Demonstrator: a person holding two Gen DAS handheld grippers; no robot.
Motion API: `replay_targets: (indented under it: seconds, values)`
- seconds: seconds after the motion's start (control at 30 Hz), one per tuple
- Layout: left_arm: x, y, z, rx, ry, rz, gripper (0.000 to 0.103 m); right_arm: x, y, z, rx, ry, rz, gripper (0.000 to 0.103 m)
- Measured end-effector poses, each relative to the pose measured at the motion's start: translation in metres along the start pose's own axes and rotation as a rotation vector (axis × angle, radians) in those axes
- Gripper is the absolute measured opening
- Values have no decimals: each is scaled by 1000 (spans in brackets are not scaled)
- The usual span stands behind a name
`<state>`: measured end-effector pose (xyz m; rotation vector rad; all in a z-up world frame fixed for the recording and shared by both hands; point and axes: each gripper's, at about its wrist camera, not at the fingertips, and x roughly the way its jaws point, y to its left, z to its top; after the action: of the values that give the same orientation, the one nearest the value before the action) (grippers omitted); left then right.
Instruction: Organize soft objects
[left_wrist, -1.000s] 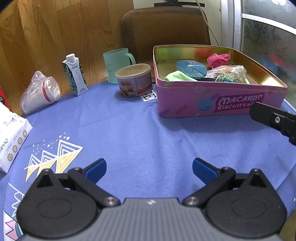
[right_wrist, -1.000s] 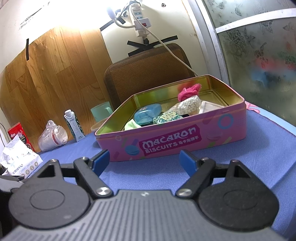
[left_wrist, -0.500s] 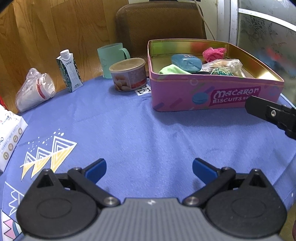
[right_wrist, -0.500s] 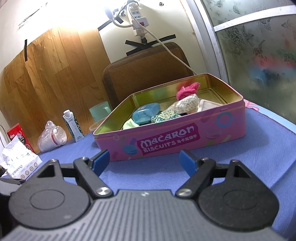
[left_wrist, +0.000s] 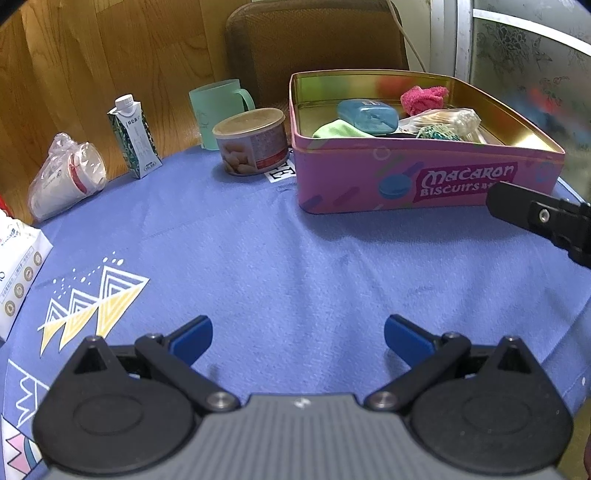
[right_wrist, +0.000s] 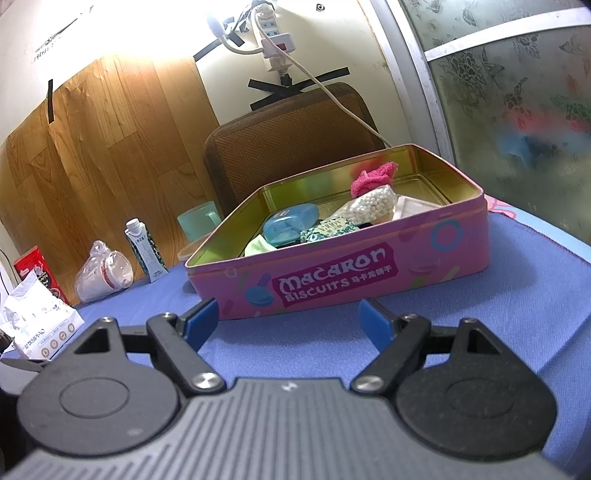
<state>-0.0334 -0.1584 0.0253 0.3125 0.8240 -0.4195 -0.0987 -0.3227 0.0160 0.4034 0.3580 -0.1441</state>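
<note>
Pink tin (left_wrist: 362, 177) on blue cloth (left_wrist: 277, 266)

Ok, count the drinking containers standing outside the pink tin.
2 upright: a mint green mug behind the round snack can, and a small drink carton left of it. Bagged paper cups lie sideways further left; their number is unclear.

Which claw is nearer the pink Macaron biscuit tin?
Right. The right claw sits open just before the pink Macaron biscuit tin; the left claw hangs open farther back over the blue cloth.

the tin (left_wrist: 424, 177) is set on the surface (left_wrist: 258, 266), with a can (left_wrist: 253, 146), mug (left_wrist: 218, 107) and carton (left_wrist: 133, 136) placed to its left.
</note>
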Motion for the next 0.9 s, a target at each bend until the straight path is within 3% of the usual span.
replay_targets:
  seconds: [0.9]
  values:
    - [3, -4, -2, 8, 39, -49, 103, 0, -2, -2, 6, 2, -3, 85]
